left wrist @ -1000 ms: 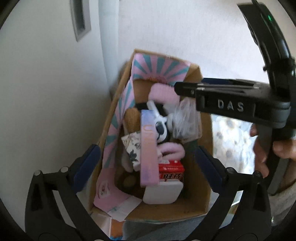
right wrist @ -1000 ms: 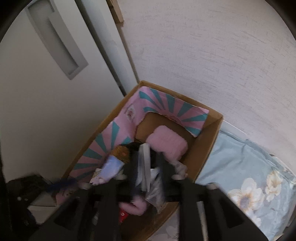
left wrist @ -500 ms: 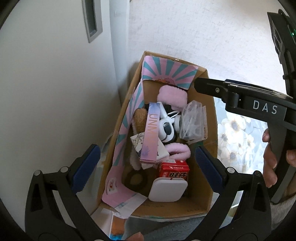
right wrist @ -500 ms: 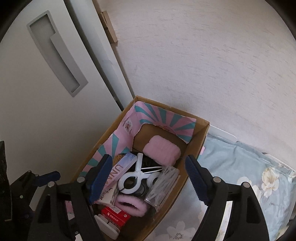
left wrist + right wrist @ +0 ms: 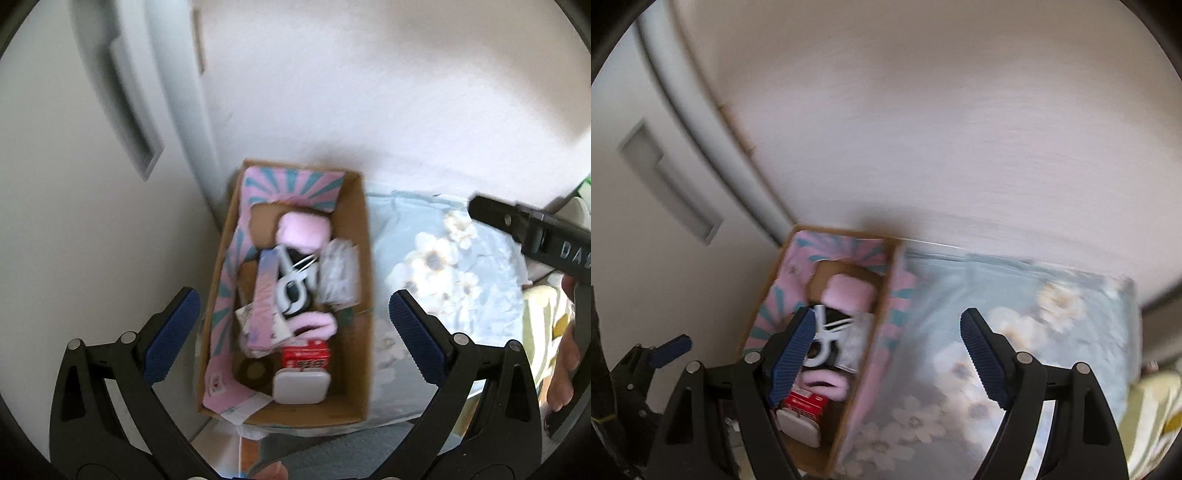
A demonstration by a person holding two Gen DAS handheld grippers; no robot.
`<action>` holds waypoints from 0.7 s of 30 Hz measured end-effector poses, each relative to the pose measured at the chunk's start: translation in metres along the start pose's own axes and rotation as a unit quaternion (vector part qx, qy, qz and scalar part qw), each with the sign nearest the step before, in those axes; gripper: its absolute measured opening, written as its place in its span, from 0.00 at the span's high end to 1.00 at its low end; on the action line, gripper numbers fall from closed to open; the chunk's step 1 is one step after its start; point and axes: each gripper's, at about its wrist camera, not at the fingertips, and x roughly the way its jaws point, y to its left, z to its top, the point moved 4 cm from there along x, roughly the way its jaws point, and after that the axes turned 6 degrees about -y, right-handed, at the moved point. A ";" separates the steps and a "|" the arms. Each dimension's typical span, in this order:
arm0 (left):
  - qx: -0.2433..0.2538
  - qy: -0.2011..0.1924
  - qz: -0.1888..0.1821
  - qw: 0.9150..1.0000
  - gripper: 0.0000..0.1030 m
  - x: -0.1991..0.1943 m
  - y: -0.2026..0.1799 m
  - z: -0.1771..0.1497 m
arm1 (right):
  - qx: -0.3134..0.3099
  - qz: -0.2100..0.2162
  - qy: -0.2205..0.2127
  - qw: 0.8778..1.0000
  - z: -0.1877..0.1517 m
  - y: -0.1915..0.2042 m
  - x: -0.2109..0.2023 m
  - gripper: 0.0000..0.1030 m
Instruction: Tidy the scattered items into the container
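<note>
A packed cardboard box (image 5: 364,295) sits wedged between a white cabinet (image 5: 92,240) and a floral cushion (image 5: 443,277), hard against the wall (image 5: 369,92), leaving only its open top and the bare cushion beside it free for access from above.

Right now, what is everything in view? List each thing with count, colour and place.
cardboard box: one, brown with pink-teal flaps, by the wall
fluffy pad: one, pink, box's far end
scissors: one, white, box middle
clear bag: one, see-through, box's right side
long box: one, pink-lilac, box's left side
carton: one, red, near end
case: one, white, nearest end
floral bedding: one, pale blue, right of box
left hand-held gripper: open, empty
right hand-held gripper: open, empty
</note>
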 end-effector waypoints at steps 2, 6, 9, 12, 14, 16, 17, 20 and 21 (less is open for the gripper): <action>0.012 -0.005 -0.007 1.000 0.01 -0.008 -0.012 0.010 | 0.020 -0.033 0.008 0.999 0.000 -0.017 -0.008 0.25; 0.045 -0.008 -0.015 0.999 0.01 -0.021 -0.038 0.024 | 0.043 -0.083 0.006 0.996 -0.003 -0.049 -0.042 0.25; 0.065 -0.011 -0.013 0.998 0.01 -0.029 -0.055 0.033 | 0.058 -0.095 -0.006 0.994 -0.006 -0.065 -0.065 0.25; 0.068 0.002 -0.001 0.998 0.01 -0.031 -0.064 0.039 | 0.064 -0.109 -0.003 0.992 -0.014 -0.075 -0.082 0.25; 0.058 0.008 -0.009 0.998 0.01 -0.033 -0.067 0.040 | 0.064 -0.116 -0.004 0.991 -0.019 -0.080 -0.092 0.25; 0.054 0.010 -0.010 0.998 0.01 -0.035 -0.069 0.042 | 0.068 -0.116 -0.003 0.991 -0.023 -0.084 -0.100 0.25; 0.053 0.010 -0.006 0.999 0.01 -0.036 -0.069 0.041 | 0.072 -0.115 -0.003 0.991 -0.026 -0.087 -0.105 0.25; 0.053 0.014 0.010 0.998 0.01 -0.037 -0.067 0.036 | 0.082 -0.120 -0.003 0.989 -0.035 -0.093 -0.113 0.25; 0.052 0.016 0.014 0.998 0.01 -0.037 -0.065 0.033 | 0.083 -0.124 -0.001 0.989 -0.038 -0.094 -0.113 0.25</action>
